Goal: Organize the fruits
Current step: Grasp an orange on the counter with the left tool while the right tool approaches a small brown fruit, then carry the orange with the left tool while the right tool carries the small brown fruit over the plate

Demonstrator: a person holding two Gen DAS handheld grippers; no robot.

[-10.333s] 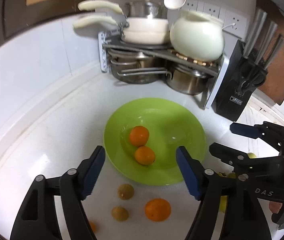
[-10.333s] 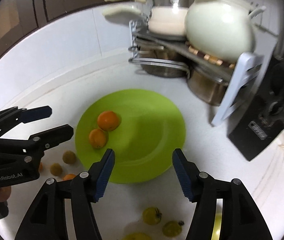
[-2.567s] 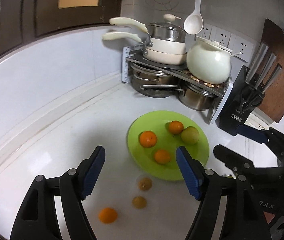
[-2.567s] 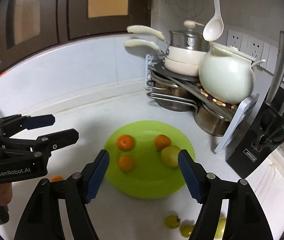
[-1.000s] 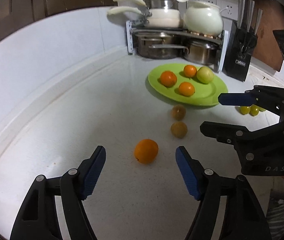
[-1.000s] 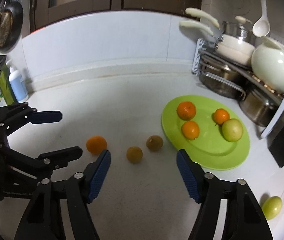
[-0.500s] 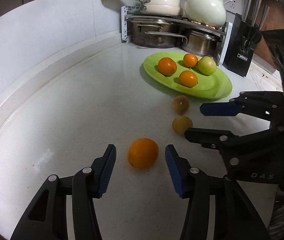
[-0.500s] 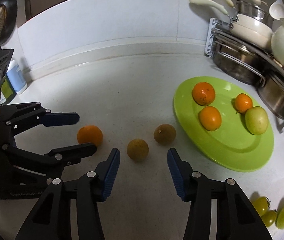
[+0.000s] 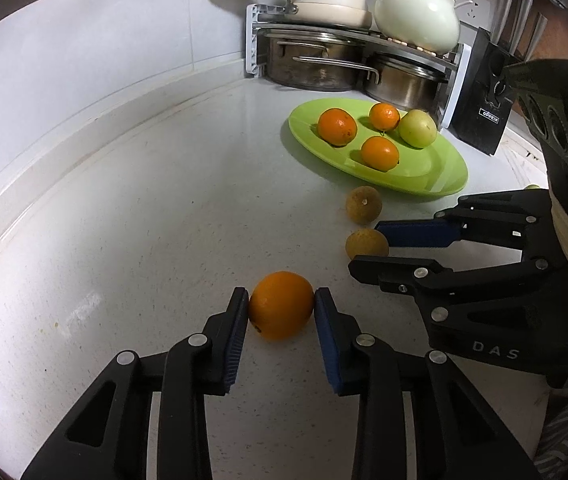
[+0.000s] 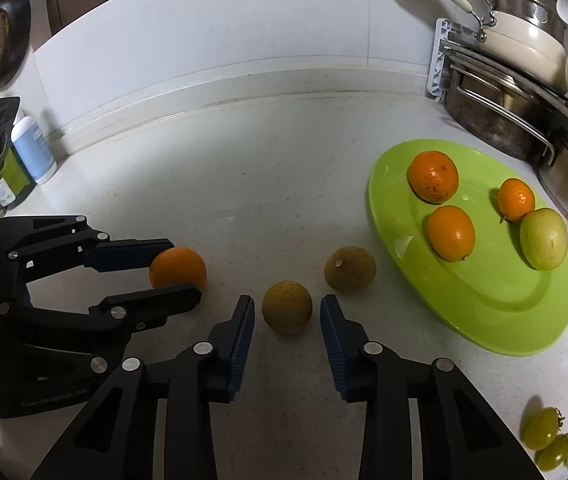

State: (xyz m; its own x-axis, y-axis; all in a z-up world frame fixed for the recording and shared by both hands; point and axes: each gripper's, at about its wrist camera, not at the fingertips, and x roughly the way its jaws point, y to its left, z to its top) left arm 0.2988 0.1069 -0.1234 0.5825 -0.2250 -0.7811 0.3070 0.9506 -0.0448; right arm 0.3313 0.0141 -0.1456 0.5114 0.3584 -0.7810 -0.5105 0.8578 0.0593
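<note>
Hidden or cut off: the bottle (image 10: 33, 148) at the left edge is partly covered by the left gripper's body; the label cannot be read. The small green fruits (image 10: 556, 438) at the lower right are cropped by the frame edge.
Left gripper (image 9: 281, 312): jaws are closing; both pads are seen touching the sides of the loose orange (image 9: 281, 305), which rests on the counter (image 9: 143, 208).
Right gripper (image 10: 287, 312): jaws are closing around the nearer brown fruit (image 10: 287, 306); a narrow gap is seen on each side, so no contact is confirmed.
Second brown fruit (image 10: 350, 268): set on the counter between the nearer one and the plate, apart from both.
Green plate (image 10: 496, 316): three oranges and one yellow-green round fruit (image 10: 543, 238) are held in it.
Pot rack (image 9: 364, 36): steel pots are stored below, a cream pan and a white pot above; the upper items are cut by the frame.
</note>
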